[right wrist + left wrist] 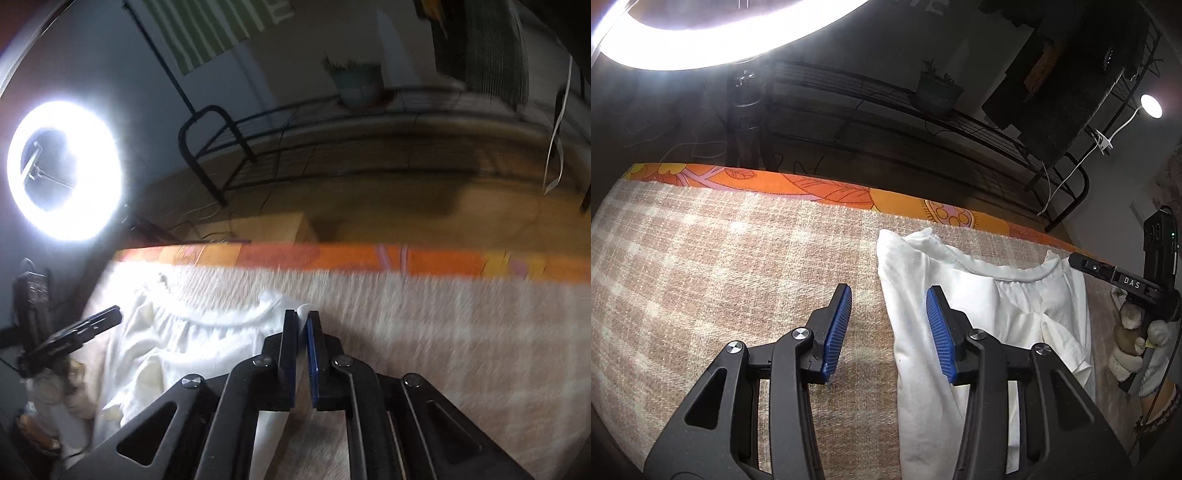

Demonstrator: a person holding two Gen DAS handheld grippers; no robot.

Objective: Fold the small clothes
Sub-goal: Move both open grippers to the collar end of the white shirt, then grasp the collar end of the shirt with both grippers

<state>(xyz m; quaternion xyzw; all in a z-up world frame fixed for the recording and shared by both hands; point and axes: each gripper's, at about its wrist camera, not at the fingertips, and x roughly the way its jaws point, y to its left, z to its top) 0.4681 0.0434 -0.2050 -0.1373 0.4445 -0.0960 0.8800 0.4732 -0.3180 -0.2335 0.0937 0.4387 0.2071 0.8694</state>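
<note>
A small white garment [990,306] with a gathered neckline lies on a pink-and-cream checked cloth [720,258]. Its left side is folded inward. My left gripper [889,310] is open, hovering above the garment's left folded edge, holding nothing. The right gripper [1108,273] shows at the far right of the left wrist view. In the right wrist view the garment [192,343] lies to the left, and my right gripper [302,321] is shut on a bit of its white fabric near the right shoulder. The left gripper [92,325] shows at the left there.
An orange floral sheet [827,188] edges the far side of the cloth. Beyond it stand a black metal rack [923,122] with a potted plant [938,92], a bright ring light [64,170] and a clip lamp [1150,105].
</note>
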